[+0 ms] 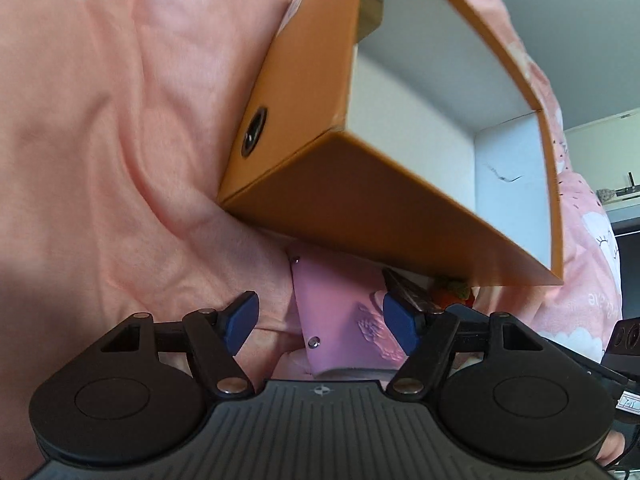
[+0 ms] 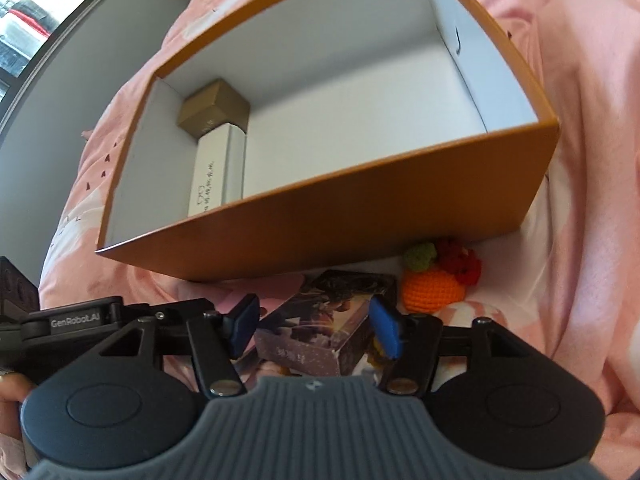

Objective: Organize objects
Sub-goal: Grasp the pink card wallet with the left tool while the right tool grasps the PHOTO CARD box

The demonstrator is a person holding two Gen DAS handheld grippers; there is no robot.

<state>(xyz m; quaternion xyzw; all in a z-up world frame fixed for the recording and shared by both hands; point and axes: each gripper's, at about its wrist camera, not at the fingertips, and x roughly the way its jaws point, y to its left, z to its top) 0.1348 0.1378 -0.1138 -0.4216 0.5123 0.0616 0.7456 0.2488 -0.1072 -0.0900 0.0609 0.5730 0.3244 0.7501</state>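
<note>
Orange box hides pink case top edge.

My left gripper is black plastic, with two round discs at its base, a ribbed dark grey cover between them bearing a small white compass-like mark, and silver rivets on the linkage arms. Its fingers end in blue pads. My right gripper is built alike: black discs, ribbed grey cover, silver rivets, blue pads. A black block beside it carries white lettering reading "GenRobot.AI".
</note>
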